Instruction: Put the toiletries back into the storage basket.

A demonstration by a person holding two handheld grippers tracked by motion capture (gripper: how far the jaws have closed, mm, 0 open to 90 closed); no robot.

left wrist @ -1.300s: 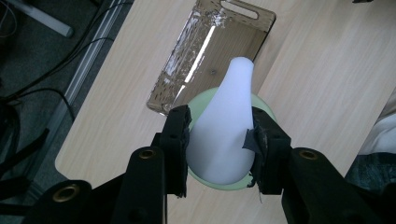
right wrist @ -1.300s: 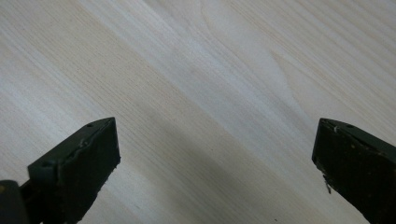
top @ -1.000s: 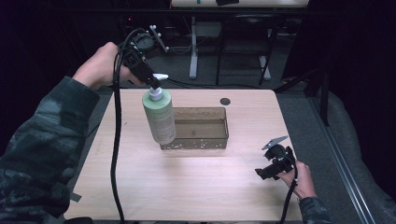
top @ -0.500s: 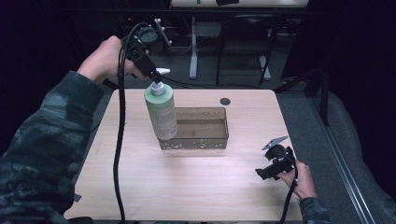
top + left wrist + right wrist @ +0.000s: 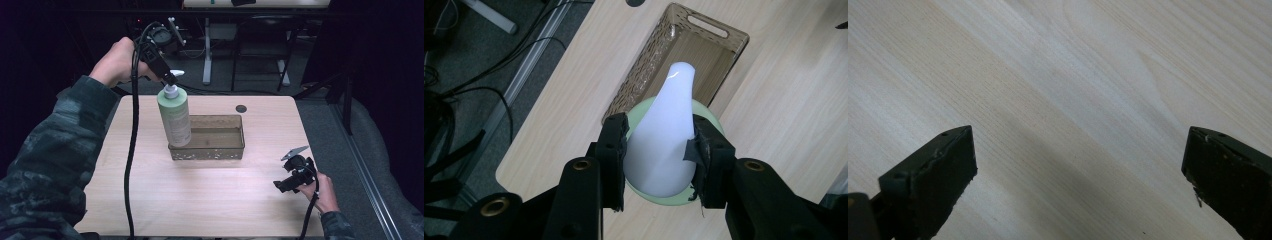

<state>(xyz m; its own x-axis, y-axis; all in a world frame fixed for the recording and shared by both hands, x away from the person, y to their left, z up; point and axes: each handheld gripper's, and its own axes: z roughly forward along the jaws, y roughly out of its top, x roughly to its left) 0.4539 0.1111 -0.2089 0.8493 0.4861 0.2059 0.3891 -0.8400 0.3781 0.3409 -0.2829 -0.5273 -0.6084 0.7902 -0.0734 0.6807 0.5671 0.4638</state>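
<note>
Pump head of the green soap bottle sits pinched between the left gripper jaws, over the tray's left end; right gripper jaws spread.

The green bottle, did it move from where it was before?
Yes. The green bottle, held by its pump in the left tool, now stands upright at the basket's left end; earlier it leaned in front.

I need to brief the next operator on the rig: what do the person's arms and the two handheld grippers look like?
Both sleeves are dark camouflage. The left gripper is black, with two blocky jaws, brass-coloured screw holes and frayed black tape on one pad; a thick black cable trails from it. The right gripper is also black, topped by a grey three-cornered plate, with its own black cable.
</note>
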